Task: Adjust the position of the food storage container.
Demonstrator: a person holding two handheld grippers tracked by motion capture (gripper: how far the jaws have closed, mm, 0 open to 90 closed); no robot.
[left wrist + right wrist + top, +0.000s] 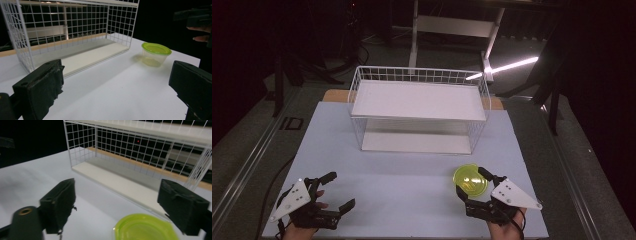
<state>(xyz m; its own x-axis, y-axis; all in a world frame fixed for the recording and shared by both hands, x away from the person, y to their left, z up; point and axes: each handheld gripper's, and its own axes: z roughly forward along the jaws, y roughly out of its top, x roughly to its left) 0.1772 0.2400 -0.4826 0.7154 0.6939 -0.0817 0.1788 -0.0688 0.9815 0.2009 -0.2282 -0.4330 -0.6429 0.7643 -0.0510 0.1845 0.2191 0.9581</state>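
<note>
**Open grippers beside a green-lidded tub**

The left gripper view shows the tub (pixel 155 54) from the side: a clear plastic body under a yellow-green lid, standing upright on the white table (pixel 112 95) near the open front of the wire shelf rack (pixel 75 32). The high view gives only its round lid from above.

The table is a pale board in a dark room, with a bright light strip (pixel 507 66) on the floor behind.

The right gripper (pixel 472 186) stands wide open, its jaws flanking the tub without clearly pressing it. The left gripper (pixel 337 190) hangs open and empty, well apart.
</note>
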